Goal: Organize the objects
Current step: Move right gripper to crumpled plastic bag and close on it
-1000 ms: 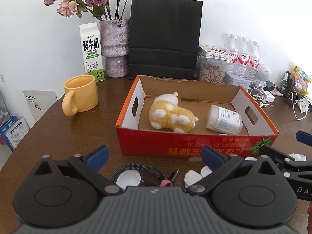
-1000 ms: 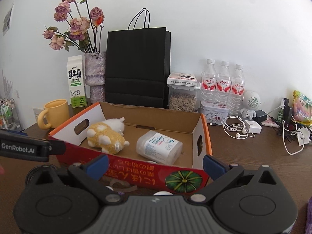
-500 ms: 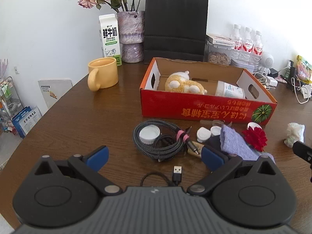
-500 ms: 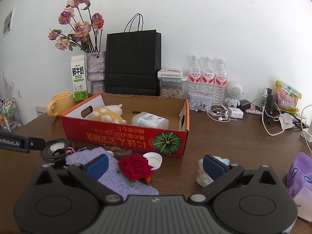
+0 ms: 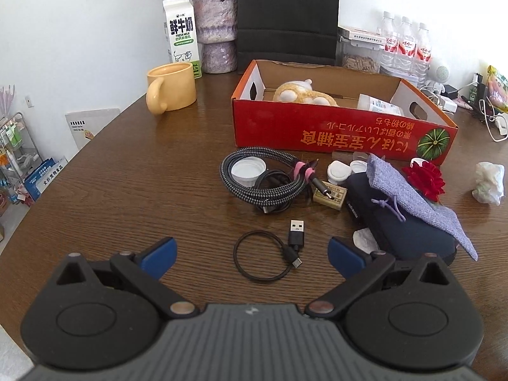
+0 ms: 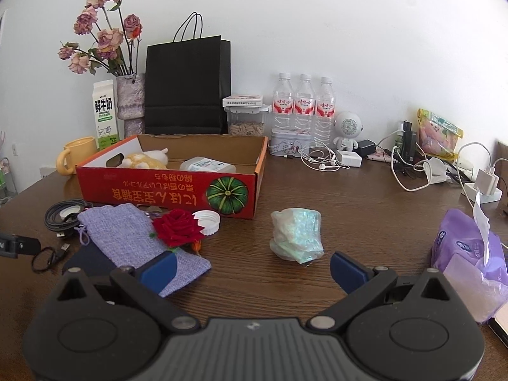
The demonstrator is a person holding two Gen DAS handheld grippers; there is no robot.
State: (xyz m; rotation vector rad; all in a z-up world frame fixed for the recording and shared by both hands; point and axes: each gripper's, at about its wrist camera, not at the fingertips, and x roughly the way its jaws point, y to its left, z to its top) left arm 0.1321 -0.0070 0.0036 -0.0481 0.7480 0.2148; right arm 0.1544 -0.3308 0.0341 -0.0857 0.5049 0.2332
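White wall and a dark wooden counter [image 5: 127, 190] frame the scene, with the red cardboard box [image 5: 343, 130] as the landmark. Inside the box lie a plush toy [image 5: 301, 93] and a white bottle [image 5: 379, 106]. A second ago both cameras sat close against the box front; now both have pulled back and risen, so the loose clutter in front of the box is in full view. That suggests a drop-off is finished and the next pick is being chosen.

In front of the box lie a braided cable coil [image 5: 263, 181] with a white cap [image 5: 248, 171] inside its loop, a lilac pouch [image 5: 412, 197] over a dark case [image 5: 409, 231], and a red fabric rose [image 5: 425, 179]. Nearer than these, a short black USB cable [image 5: 273, 254] lies between the fingers of the left gripper [image 5: 250, 255], which is spread wide and empty. The right gripper [image 6: 252, 268], also wide apart and empty, faces a crumpled wrapper [image 6: 297, 233] to the right of the box.
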